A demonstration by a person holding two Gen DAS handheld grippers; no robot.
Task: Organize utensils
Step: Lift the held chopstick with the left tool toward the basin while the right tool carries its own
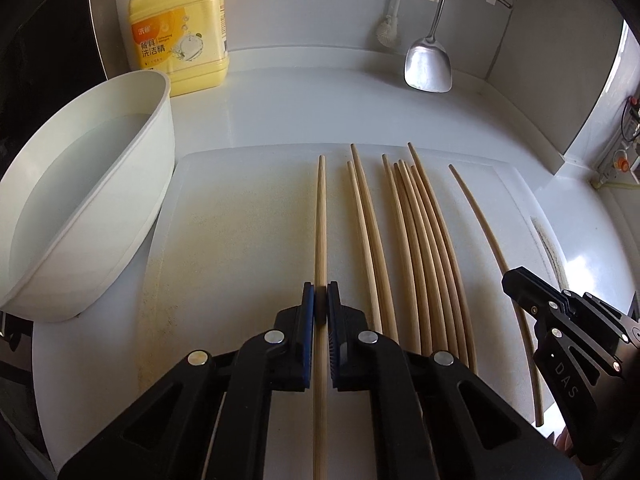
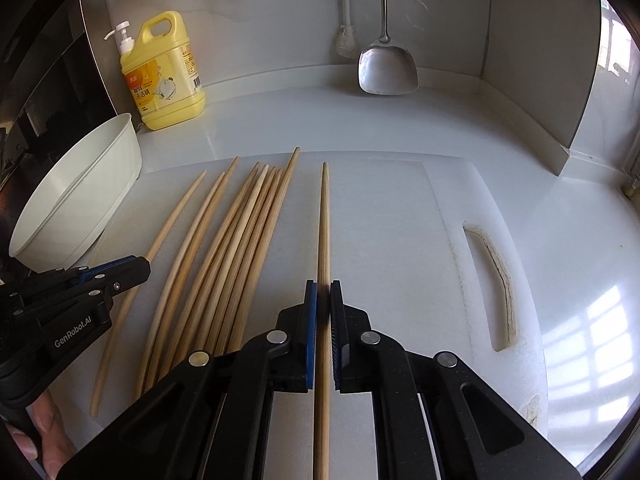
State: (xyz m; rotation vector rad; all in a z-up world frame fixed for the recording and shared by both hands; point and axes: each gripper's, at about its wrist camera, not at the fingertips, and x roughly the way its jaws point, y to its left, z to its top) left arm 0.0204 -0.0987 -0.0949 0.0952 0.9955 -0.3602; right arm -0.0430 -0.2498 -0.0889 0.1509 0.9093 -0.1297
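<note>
L gripper [image 1: 321, 292] is clamped on the leftmost chopstick [image 1: 321, 216], blue pads either side of the shaft. Stick runs between the fingers from 6 o'clock, under the claw, out to its tip at 12 o'clock, lying on the white cutting board [image 1: 240, 220]. In the right wrist view the same L gripper [image 2: 136, 270] comes in at 9 o'clock, closed tip on that stick [image 2: 172, 216].

R gripper [image 2: 323, 292] is clamped on the rightmost chopstick [image 2: 324, 220], which passes between its pads w/ tip at 12 o'clock. In the left wrist view the R gripper [image 1: 514, 284] sits at 4 o'clock, jaws together at the same stick [image 1: 480, 216].

Both held sticks seem to lie flat on the board; can't tell if either is lifted.

Btwn the two held sticks: the remaining chopsticks [image 1: 416, 248], a pair then a tight bunch, roughly parallel, tips toward 12. From the L claw they're at 1–2 o'clock; from the R claw, at 10–11 o'clock [image 2: 232, 248].

White basin [image 1: 84, 208] w/ water overlaps the board's left edge, 9–10 o'clock of the L claw. Yellow detergent bottle [image 1: 180, 28] at 11 o'clock by the back wall. Steel spatula [image 1: 427, 64] hangs at 1 o'clock, blade down near the counter [image 1: 300, 112]. Board's handle slot [image 2: 496, 284] at 3 o'clock of the R claw.
</note>
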